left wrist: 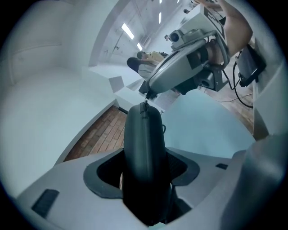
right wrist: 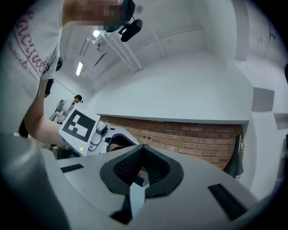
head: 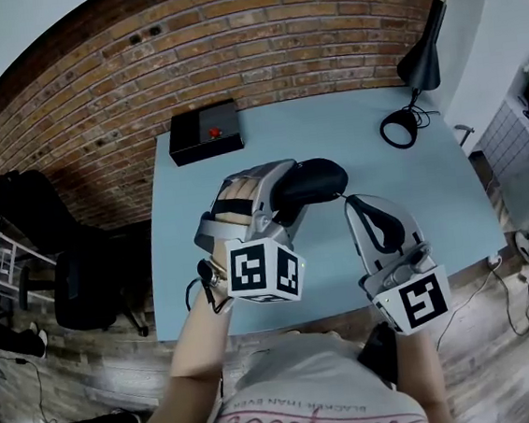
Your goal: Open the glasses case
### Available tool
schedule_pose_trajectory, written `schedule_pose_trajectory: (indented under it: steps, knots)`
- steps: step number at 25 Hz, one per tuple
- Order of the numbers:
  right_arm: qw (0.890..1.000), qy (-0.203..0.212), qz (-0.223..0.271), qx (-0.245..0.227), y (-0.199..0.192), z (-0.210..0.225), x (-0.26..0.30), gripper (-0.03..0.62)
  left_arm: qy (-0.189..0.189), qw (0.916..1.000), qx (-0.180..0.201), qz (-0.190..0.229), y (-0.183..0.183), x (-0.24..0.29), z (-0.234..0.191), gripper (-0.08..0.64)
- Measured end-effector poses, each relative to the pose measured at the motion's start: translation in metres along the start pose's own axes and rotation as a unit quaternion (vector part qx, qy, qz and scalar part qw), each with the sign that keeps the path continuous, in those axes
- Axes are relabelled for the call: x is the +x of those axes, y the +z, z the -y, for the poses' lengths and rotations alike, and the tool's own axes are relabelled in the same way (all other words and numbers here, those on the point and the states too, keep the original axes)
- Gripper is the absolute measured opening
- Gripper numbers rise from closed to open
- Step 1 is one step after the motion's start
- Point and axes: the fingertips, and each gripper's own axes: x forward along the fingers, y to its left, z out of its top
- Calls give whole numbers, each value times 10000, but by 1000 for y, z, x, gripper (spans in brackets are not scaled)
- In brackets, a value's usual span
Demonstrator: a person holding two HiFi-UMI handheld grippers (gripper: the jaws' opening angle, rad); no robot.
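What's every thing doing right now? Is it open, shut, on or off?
Glasses case: zipped shut, not opened yet.
Left gripper: shut on the glasses case.
Right gripper: shut, tips at the zip pull; can't tell if it's pinched.
Desk lamp: looks off.

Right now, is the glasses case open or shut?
Shut. The glasses case, clamped by the left gripper, shows no gap; the right gripper pinches its zipper pull at the far end.

Head view steeply down, gripper views close-in, all share brick wall (head: 227, 31)
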Motion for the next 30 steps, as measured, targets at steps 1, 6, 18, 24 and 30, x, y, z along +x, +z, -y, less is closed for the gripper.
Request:
schedule_pose_trajectory:
  steps: [1, 6, 18, 24, 30]
  knots:
    - [10000, 9, 0, -73, 2, -2, 2, 18, -39, 10000, 42, -33, -1, 0, 1, 268]
    - [9967, 65, -288, -753, -6, -10, 6, 20, -143, 9999, 26, 62, 3, -5, 1, 268]
    - [9990, -106, -236, -372, -2, -10, 3, 18, -181, 9994, -71, 288, 9, -9, 2, 267]
    - [9988, -137, -439, -142, -7, 2, -2, 18, -253, 9976, -218, 602, 7, -15, 7, 264]
    - [9973, 117, -683, 254, -20, 11, -11, 18, -488, 9918, -420, 1105, 15, -25, 11, 264]
